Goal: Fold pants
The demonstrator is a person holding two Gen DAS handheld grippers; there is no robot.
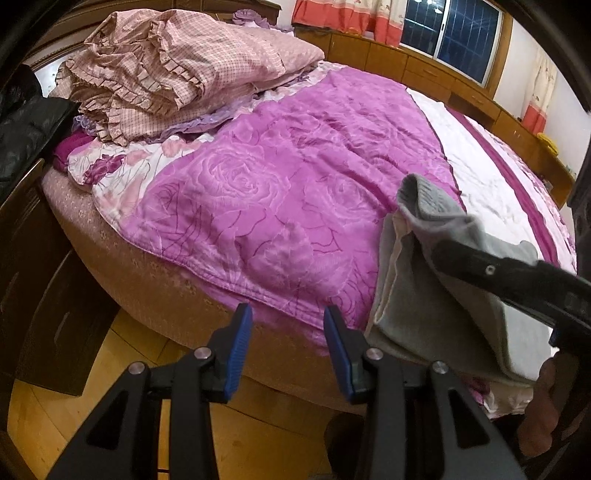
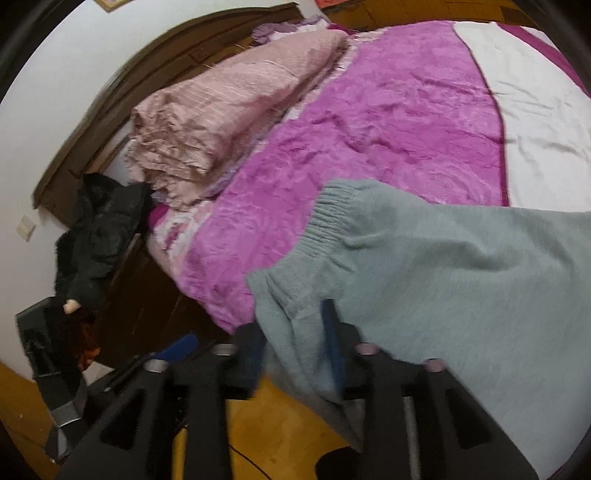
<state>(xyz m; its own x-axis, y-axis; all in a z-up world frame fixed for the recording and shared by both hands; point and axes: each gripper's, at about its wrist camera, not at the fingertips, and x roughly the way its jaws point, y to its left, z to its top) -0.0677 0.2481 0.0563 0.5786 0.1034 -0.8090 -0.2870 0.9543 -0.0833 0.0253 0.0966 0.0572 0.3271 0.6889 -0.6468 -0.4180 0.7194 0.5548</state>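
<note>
1. The left tongs (image 1: 288, 347) stand part open and empty over the near edge of the bed (image 1: 166, 280); the right tongs (image 2: 295, 347) are part open around the pants' (image 2: 461, 280) near hem, though blur hides whether the pads press it.
2. The grey pants lie on the bed's near right side, waistband (image 2: 328, 221) toward the far left; they look soft, light and limp, best taken at the waistband corners.
3. The purple quilt (image 1: 277, 177) looks plush and yielding; farther left sits a heap of pink bedding (image 1: 173, 70); a dark window (image 1: 450, 33) is beyond.
</note>
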